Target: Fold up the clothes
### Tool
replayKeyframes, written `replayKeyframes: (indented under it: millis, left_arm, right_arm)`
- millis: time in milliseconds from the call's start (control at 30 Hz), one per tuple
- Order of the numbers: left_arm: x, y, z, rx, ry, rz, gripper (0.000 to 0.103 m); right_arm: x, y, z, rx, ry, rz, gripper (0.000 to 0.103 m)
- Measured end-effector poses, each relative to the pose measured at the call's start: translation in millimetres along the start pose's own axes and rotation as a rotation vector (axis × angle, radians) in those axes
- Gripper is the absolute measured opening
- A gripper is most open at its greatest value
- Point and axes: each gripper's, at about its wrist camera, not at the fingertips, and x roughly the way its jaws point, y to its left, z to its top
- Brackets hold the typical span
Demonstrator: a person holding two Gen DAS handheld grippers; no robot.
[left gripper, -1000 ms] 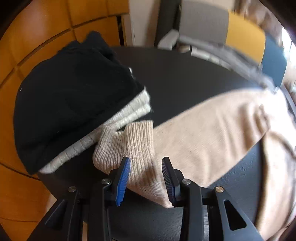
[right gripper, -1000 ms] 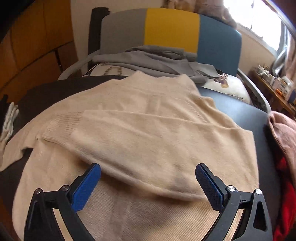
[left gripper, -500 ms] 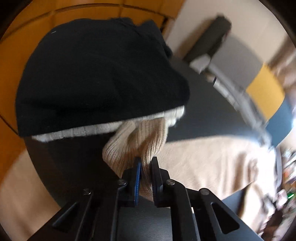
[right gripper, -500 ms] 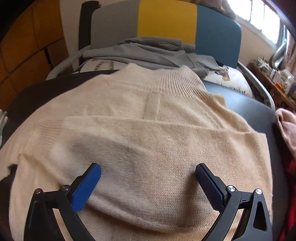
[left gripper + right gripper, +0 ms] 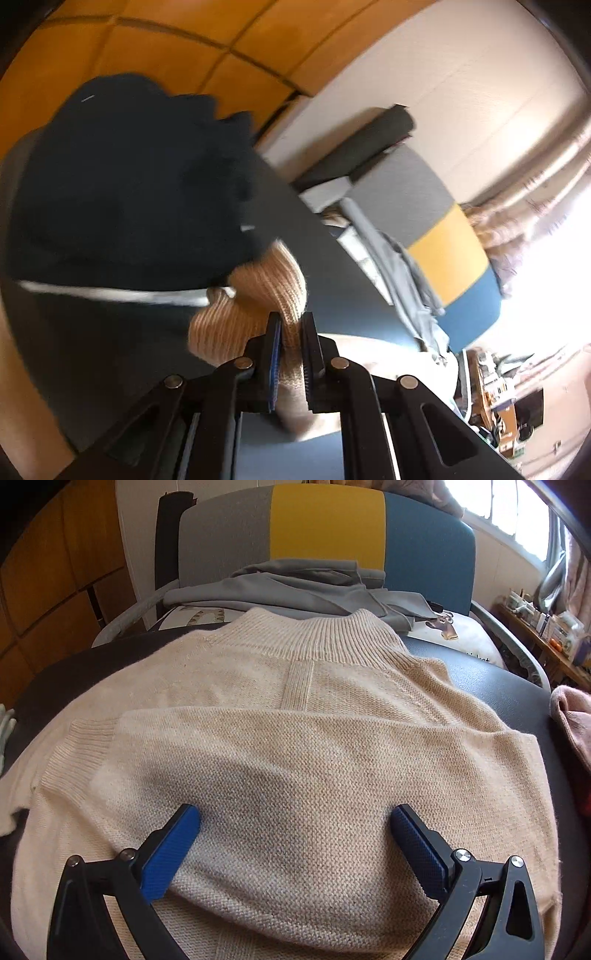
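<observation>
The beige sweater (image 5: 295, 709) lies flat, collar away from the camera, across the dark bench (image 5: 491, 672), with one sleeve (image 5: 258, 760) already laid across the body. The step in hand looks like folding the other sleeve: the left gripper (image 5: 290, 332) has its fingers closed on the ribbed cuff (image 5: 258, 306), which bunches up above the bench. To do it well, the cuff should be carried over the body in a smooth arc and set down flat on top of the first sleeve, the knit kept taut enough not to twist (ribbing like this slumps readily). The right gripper (image 5: 295, 834) hovers low over the folded sleeve with its fingers spread wide, holding nothing; pressing down there would likely keep the body from dragging. Around the work, a pile of black clothing (image 5: 122, 192) with a pale knit edge beneath it sits just beside the held cuff and could snag on it. A chair (image 5: 325, 528) beyond the bench carries a grey garment (image 5: 295, 587), and a pink cloth (image 5: 572, 716) lies at the bench's right edge, apart from the sweater.
</observation>
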Motion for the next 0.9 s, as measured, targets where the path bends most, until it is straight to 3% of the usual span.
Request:
replayKeyframes:
  millis: [233,467,767,900]
  left_arm:
    - [25.8,-84.3,8.1,0.075,-0.007,-0.163,0.009]
    - [57.7,-203.5,12.2,0.225,0.055,-0.337,0.009]
    - [97.7,-312.1,-59.6,0.372,0.262,-0.471,0.009]
    - [125.4,-333.0,-108.2,0.425,0.389,-0.477,0.009]
  right_arm:
    - [0.0,1.4,-1.3,-0.002,-0.003,-0.005,0.103]
    - [1.1,1.5,-1.4,0.000,-0.007,-0.003,0.103]
    - [-0.6,-0.8,-3.3,0.005,-0.016,0.010,0.103]
    - [-1.1,-1.9,-3.2,0.009,-0.019,0.017,0.103]
